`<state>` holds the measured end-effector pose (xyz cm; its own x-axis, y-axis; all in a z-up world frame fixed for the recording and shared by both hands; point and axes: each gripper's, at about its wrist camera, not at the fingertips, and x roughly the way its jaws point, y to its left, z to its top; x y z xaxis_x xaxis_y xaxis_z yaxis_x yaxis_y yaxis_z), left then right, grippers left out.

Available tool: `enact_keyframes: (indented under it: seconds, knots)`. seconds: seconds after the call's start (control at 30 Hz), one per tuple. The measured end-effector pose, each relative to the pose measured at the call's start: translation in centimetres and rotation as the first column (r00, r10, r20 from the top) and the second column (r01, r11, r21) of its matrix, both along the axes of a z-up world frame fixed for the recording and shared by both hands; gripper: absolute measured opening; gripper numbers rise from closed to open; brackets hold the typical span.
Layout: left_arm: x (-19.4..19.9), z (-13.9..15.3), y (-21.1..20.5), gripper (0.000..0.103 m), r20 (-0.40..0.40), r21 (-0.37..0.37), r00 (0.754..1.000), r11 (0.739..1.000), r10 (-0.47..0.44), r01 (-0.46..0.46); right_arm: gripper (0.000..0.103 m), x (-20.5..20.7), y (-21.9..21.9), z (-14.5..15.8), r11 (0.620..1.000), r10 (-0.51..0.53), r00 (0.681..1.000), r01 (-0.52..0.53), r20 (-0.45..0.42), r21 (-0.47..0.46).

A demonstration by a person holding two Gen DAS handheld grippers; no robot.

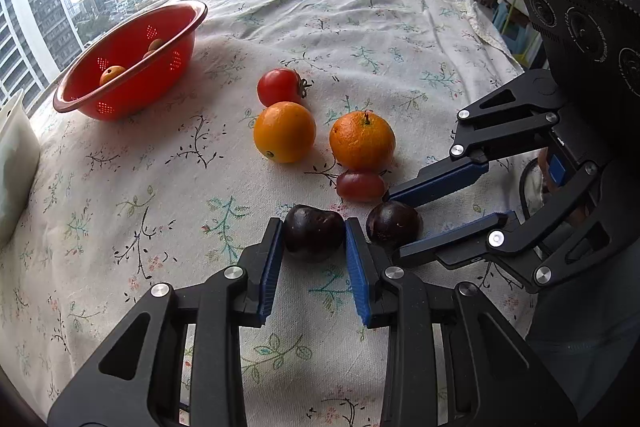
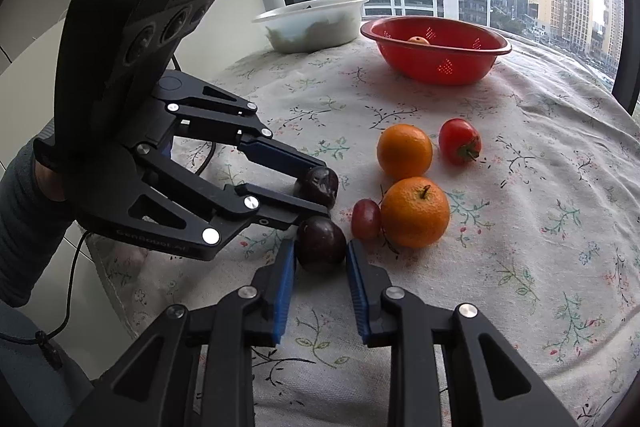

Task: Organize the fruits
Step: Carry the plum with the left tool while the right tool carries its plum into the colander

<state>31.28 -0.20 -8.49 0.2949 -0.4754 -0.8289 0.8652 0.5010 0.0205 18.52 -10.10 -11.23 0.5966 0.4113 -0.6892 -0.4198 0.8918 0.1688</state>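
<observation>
My left gripper (image 1: 314, 241) is shut on a dark purple plum (image 1: 313, 231) that rests on the tablecloth. My right gripper (image 2: 321, 259) is shut on a second dark plum (image 2: 321, 245) beside it; it also shows in the left wrist view (image 1: 394, 223). Beyond them lie a red grape (image 1: 361, 185), two oranges (image 1: 285, 131) (image 1: 362, 141) and a red tomato (image 1: 280, 85). A red colander (image 1: 132, 61) at the far left holds small orange fruits (image 1: 113, 74).
A white bowl (image 2: 316, 21) stands behind the colander (image 2: 436, 47) near the window. The floral tablecloth (image 1: 160, 187) covers a round table whose edge drops off at the right. A white object (image 1: 14, 167) sits at the left edge.
</observation>
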Motion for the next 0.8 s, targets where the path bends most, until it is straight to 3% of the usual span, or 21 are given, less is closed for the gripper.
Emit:
enact_keyframes:
  seconds: [0.23,0.43,0.8]
  knots:
    - [0.1,0.0,0.1,0.029,-0.005,-0.004,1.000,1.000,0.003,-0.003,0.034,0.1,0.5,0.0,1.000,0.009,1.000,-0.009,0.008,-0.012]
    - [0.0,0.0,0.1,0.029,-0.005,-0.006,1.000,1.000,0.003,-0.003,0.033,-0.1,1.0,-0.1,0.999,0.024,0.999,-0.022,0.031,-0.041]
    - [0.1,0.2,0.4,0.029,-0.003,-0.017,1.000,1.000,0.019,-0.019,0.030,-0.7,0.0,0.4,1.000,0.023,0.999,-0.023,0.031,0.006]
